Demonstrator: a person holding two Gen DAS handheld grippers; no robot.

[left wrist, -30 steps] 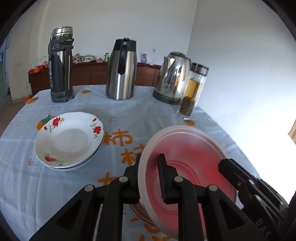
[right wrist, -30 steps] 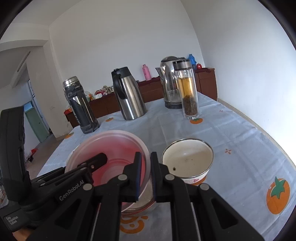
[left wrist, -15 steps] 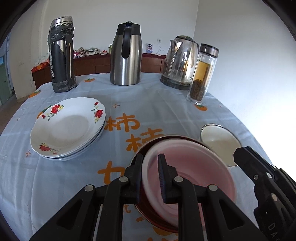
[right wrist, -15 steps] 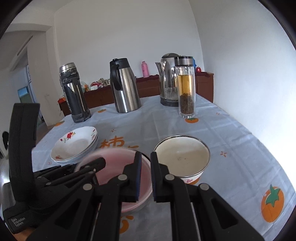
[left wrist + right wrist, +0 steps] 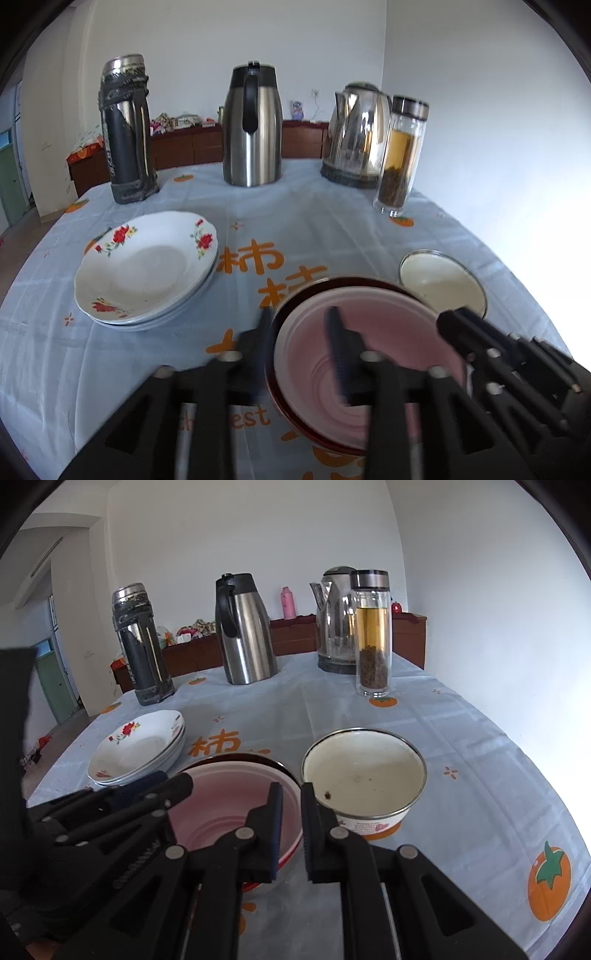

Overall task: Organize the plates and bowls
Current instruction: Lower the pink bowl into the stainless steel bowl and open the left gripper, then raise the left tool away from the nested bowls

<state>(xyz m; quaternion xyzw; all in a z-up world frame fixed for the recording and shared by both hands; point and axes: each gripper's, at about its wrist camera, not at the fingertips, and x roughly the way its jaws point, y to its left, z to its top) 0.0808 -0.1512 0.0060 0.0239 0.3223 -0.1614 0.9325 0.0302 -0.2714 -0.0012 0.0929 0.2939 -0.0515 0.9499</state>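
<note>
A pink bowl [image 5: 388,314] sits nested inside a dark red bowl [image 5: 332,282] on the tablecloth, near the front. My left gripper [image 5: 299,325] straddles the pink bowl's near rim. Its jaws are opening and blurred, and the pads stand clear of the rim. My right gripper [image 5: 291,805] is shut with nothing in it, just in front of the gap between the pink bowl [image 5: 229,794] and a white enamel bowl [image 5: 362,771]. A stack of white floral plates [image 5: 144,266] lies to the left.
Along the back of the table stand a dark thermos [image 5: 125,129], a steel carafe [image 5: 253,122], an electric kettle [image 5: 360,133] and a glass tea bottle [image 5: 400,155]. The table's edge curves away close on the right. A brown sideboard lines the far wall.
The pink bowl, first held tilted up in my left gripper, came down into the dark red bowl. The left jaws then spread off its rim. The right gripper stayed shut and sank slightly.
</note>
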